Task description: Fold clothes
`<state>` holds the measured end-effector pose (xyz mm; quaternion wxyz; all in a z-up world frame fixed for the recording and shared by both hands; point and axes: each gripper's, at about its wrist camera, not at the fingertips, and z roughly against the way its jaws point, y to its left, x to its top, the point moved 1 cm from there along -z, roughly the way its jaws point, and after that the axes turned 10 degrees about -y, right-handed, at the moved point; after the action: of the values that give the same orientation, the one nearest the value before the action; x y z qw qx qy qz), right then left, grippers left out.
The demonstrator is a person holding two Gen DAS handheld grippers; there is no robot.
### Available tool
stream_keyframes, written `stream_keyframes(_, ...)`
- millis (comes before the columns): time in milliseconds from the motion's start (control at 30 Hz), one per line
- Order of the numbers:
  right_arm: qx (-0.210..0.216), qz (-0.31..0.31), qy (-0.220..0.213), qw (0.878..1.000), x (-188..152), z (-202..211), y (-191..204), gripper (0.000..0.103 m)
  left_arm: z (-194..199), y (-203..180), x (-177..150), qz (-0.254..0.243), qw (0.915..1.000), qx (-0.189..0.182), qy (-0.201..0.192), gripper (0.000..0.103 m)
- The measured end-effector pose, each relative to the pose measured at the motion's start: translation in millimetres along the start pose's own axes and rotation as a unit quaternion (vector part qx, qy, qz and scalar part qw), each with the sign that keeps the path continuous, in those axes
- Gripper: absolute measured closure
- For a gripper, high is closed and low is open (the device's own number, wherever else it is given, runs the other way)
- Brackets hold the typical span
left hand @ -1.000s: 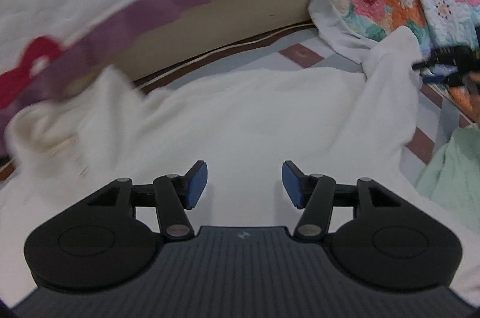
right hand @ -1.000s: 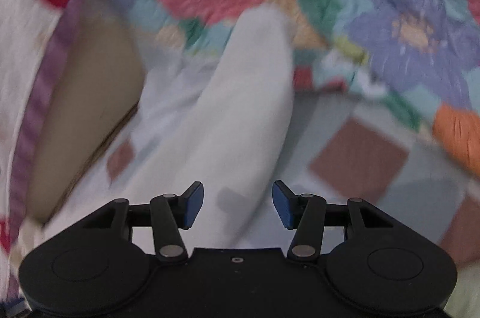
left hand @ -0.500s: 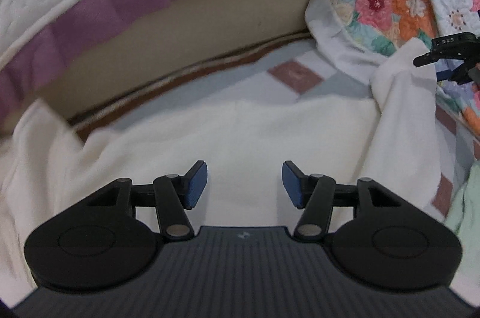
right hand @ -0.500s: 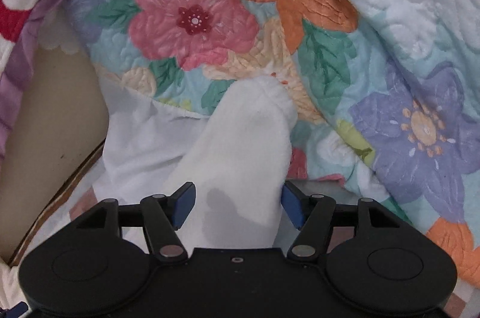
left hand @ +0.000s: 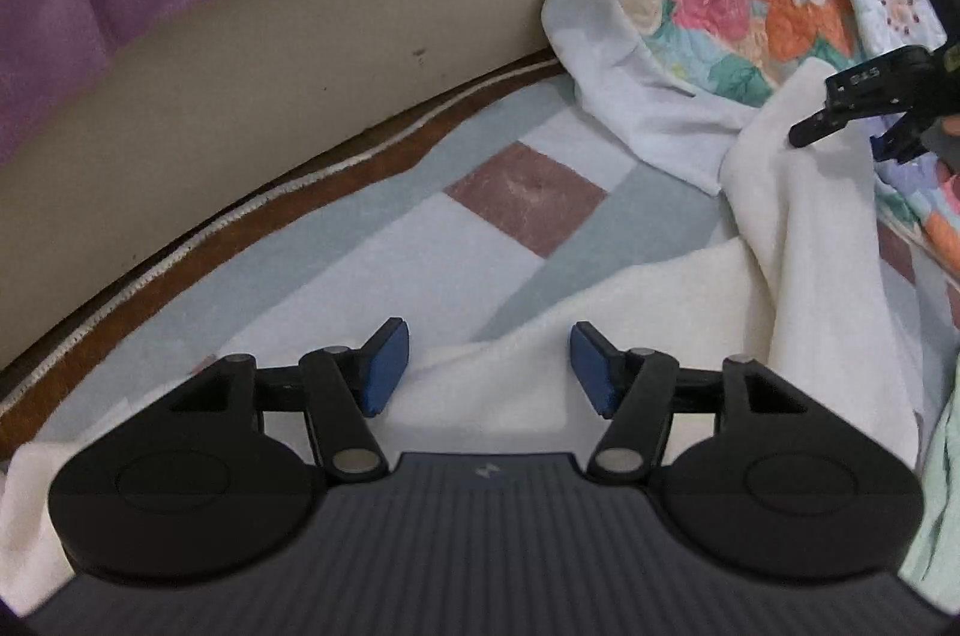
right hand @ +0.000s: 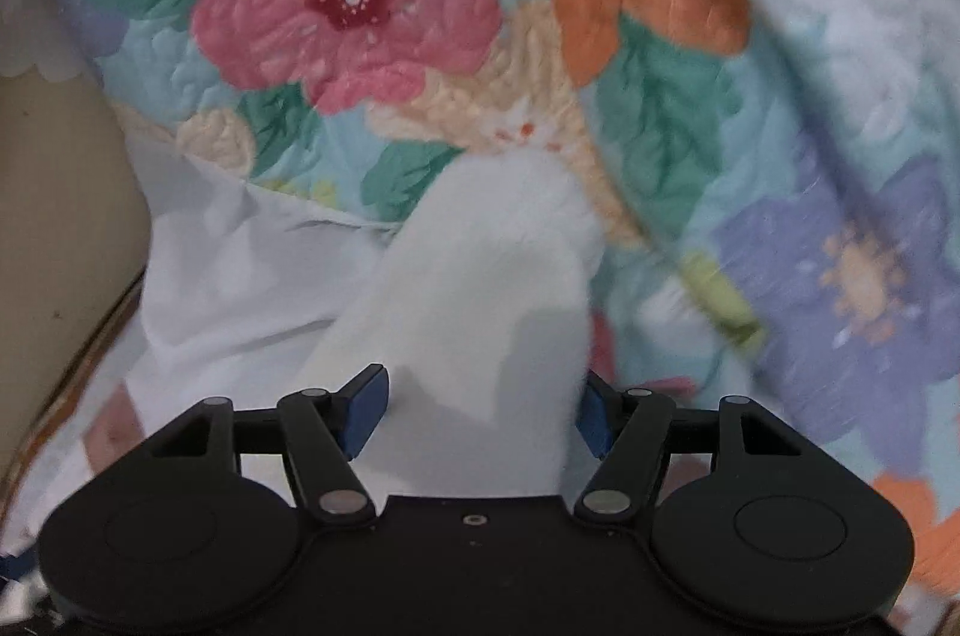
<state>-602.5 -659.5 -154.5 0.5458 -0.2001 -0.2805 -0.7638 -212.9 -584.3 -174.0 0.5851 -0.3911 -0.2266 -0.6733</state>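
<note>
Two grippers have just been opening — the left gripper (left hand: 489, 366) over the white garment's (left hand: 660, 324) edge at lower centre, the right gripper (right hand: 480, 411) astride its raised fold, gripping nothing.

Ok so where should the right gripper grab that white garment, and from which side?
I'd take the narrow raised end of the white garment, the part lying up against the flowered quilt. Come from above, along its length: it already runs up between the open right gripper, whose jaws have just been opening, and looks slim enough there to fit between the pads.
</note>
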Motion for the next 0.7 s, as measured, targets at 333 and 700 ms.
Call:
stream_keyframes(333, 0.110, 0.067, -0.227, 0.965, -7, 101, -2, 0.093, 7, -9, -4, -0.053, 0.9985, 0.014, -0.002, 0.042)
stream_keyframes(700, -0.046, -0.006, -0.097, 0.994, -67, 54, -108, 0.054, -1, -18, 3, -0.061, 0.9976, 0.024, 0.022, 0.032)
